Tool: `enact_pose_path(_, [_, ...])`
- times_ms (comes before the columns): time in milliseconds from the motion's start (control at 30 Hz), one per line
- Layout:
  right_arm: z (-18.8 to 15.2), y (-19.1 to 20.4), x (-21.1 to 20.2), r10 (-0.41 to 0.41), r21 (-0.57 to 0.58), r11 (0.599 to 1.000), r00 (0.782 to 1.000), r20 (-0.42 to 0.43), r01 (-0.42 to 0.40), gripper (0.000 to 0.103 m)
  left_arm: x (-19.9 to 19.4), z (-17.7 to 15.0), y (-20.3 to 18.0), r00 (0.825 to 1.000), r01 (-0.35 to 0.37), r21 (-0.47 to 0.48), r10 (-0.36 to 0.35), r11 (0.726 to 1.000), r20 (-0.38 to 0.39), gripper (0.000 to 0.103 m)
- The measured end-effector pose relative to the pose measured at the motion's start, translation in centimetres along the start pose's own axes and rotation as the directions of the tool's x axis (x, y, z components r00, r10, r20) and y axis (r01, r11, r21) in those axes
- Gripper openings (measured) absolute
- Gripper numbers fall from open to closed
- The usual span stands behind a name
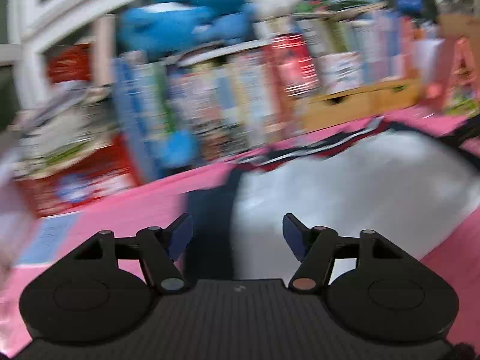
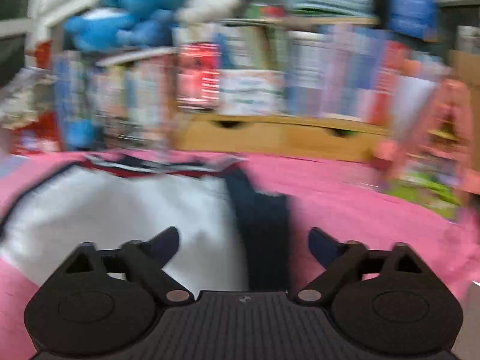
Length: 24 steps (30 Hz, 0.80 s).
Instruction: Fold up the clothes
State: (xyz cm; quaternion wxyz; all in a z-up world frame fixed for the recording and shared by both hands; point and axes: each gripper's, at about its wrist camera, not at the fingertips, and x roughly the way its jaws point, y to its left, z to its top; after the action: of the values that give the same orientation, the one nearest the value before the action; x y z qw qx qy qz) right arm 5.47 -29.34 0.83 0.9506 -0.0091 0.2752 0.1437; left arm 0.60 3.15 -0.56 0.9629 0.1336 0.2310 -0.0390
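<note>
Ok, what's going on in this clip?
A person holds two grippers over a white shirt with navy sleeves, spread on a pink cloth. The left gripper and right gripper are both open and hold nothing. Both views are blurred. No fold is visible yet.

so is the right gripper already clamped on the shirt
No, the right gripper is wide open, its fingers spread either side of the shirt's navy sleeve with nothing pinched between them.
</note>
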Motion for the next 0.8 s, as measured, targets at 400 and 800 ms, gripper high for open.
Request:
enact_pose_path(400, [0.2, 2.1, 7.8, -0.071, -0.032, 0.997, 0.99, -0.119, 0.068, 0.047, 7.7, -1.5, -2.6, 0.994, 0.034, -0.045, -0.038, 0.998, -0.098, 0.064])
enact_pose_path(800, [3.0, 2.1, 7.6, -0.083, -0.059, 0.995, 0.994, -0.072, 0.079, 0.04, 7.9, -1.5, -3.2, 0.995, 0.01, -0.001, -0.01, 1.0, -0.1, 0.065])
